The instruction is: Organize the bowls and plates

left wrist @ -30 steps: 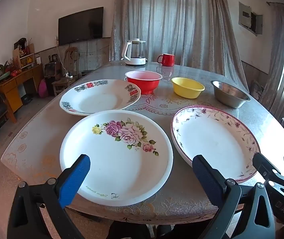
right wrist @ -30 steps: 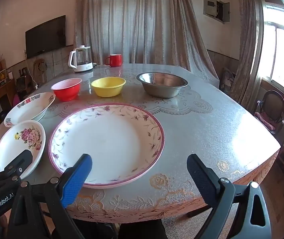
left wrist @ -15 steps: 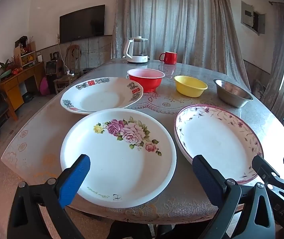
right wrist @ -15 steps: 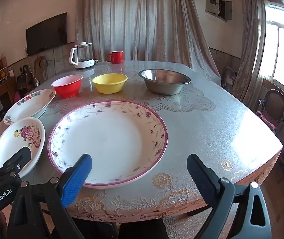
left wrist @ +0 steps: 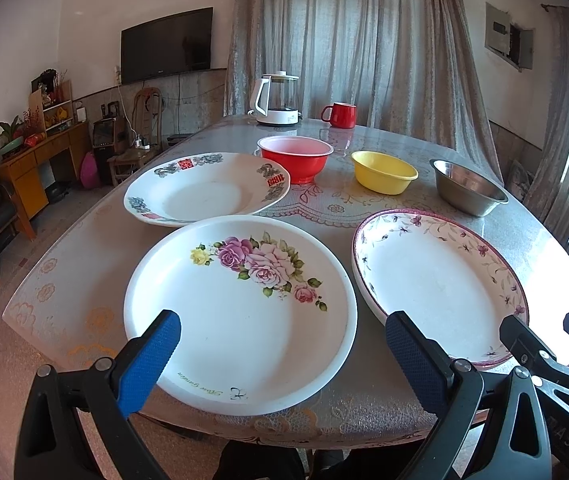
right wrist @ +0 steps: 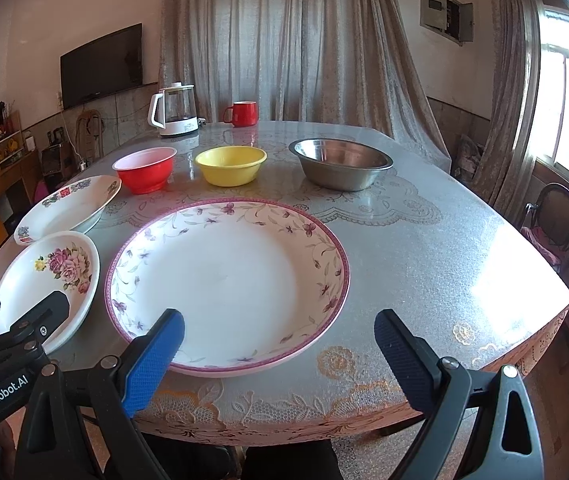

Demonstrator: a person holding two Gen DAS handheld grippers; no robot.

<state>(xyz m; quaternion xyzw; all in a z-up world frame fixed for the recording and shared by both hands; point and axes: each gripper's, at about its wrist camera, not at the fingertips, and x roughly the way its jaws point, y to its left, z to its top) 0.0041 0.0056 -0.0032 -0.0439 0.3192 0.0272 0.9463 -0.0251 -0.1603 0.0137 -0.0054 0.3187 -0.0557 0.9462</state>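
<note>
Three plates lie on the table: a rose-print plate (left wrist: 240, 312) at the front left, a purple-rimmed floral plate (right wrist: 228, 280) to its right, and a plate with red characters (left wrist: 204, 188) behind. Three bowls stand farther back: red (left wrist: 294, 158), yellow (left wrist: 384, 172) and steel (left wrist: 468, 188). My left gripper (left wrist: 282, 344) is open and empty just before the rose plate's near rim. My right gripper (right wrist: 278, 344) is open and empty at the near rim of the purple-rimmed plate.
A glass kettle (left wrist: 278, 100) and a red mug (left wrist: 340, 115) stand at the table's far edge. The table's (right wrist: 444, 248) right half is bare lace cloth under glass. Chairs and a wooden sideboard (left wrist: 32, 160) stand around the room.
Both grippers have moved slightly forward toward the plates, which appear larger and closer now. Nothing on the table has moved. Both jaws stay open.
</note>
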